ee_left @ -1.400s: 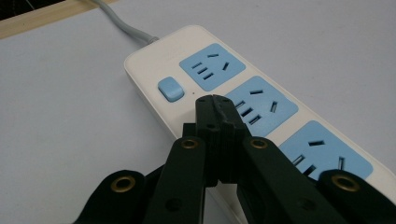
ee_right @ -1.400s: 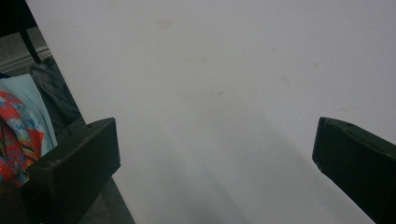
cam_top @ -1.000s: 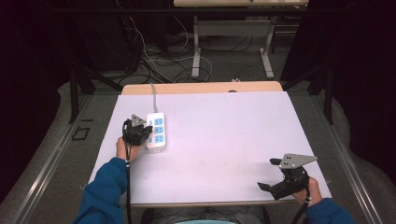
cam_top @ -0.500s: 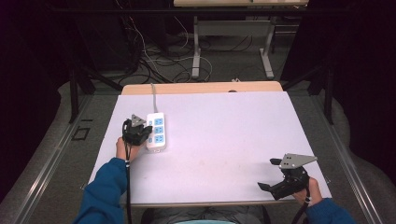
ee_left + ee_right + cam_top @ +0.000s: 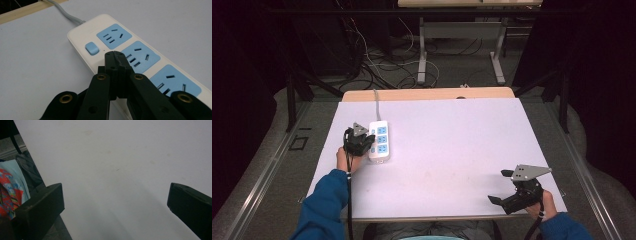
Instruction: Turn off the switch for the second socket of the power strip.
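A white power strip (image 5: 380, 141) with three blue sockets and a blue switch (image 5: 92, 48) lies on the left part of the white table (image 5: 452, 150), its grey cable running to the far edge. My left gripper (image 5: 367, 142) is shut with nothing between its jaws. In the left gripper view its tips (image 5: 114, 55) hover over the strip, beside the switch and the middle socket (image 5: 141, 56); whether they touch I cannot tell. My right gripper (image 5: 499, 197) rests at the table's near right corner, jaws wide open over bare tabletop (image 5: 120, 170).
A wooden strip (image 5: 427, 94) borders the table's far edge. Beyond it, a desk frame (image 5: 459, 47) and loose cables (image 5: 377, 65) sit on the floor. In the right gripper view the near table edge and a patterned cloth (image 5: 10, 187) show at left.
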`<state>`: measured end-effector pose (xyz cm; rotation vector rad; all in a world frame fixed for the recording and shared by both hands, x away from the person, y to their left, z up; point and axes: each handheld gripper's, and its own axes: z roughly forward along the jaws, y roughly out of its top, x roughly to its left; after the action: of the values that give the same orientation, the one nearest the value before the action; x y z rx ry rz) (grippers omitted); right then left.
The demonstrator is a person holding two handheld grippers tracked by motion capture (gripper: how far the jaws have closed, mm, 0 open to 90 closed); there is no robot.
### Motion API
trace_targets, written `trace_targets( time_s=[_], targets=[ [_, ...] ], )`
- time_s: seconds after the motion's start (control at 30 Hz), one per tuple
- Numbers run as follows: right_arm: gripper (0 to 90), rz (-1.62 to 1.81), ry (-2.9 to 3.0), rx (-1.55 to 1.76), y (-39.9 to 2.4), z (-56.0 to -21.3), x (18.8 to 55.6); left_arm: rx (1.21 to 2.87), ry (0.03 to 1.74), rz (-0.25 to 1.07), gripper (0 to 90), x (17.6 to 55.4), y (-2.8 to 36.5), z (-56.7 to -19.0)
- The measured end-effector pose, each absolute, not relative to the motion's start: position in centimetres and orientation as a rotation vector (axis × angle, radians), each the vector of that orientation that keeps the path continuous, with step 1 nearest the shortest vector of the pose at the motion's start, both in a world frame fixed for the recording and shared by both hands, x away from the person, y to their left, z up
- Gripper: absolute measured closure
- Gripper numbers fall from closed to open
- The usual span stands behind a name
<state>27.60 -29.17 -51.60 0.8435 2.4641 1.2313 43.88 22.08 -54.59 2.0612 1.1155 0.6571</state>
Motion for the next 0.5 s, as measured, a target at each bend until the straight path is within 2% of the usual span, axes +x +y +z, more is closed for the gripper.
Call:
trace_targets(
  time_s=[0.5],
  targets=[
    [0.4,1.227,2.465,0.844,-29.13,-51.61,27.64,2.067,1.108,0.68,90.0,43.76,21.85,-54.3]
  ],
)
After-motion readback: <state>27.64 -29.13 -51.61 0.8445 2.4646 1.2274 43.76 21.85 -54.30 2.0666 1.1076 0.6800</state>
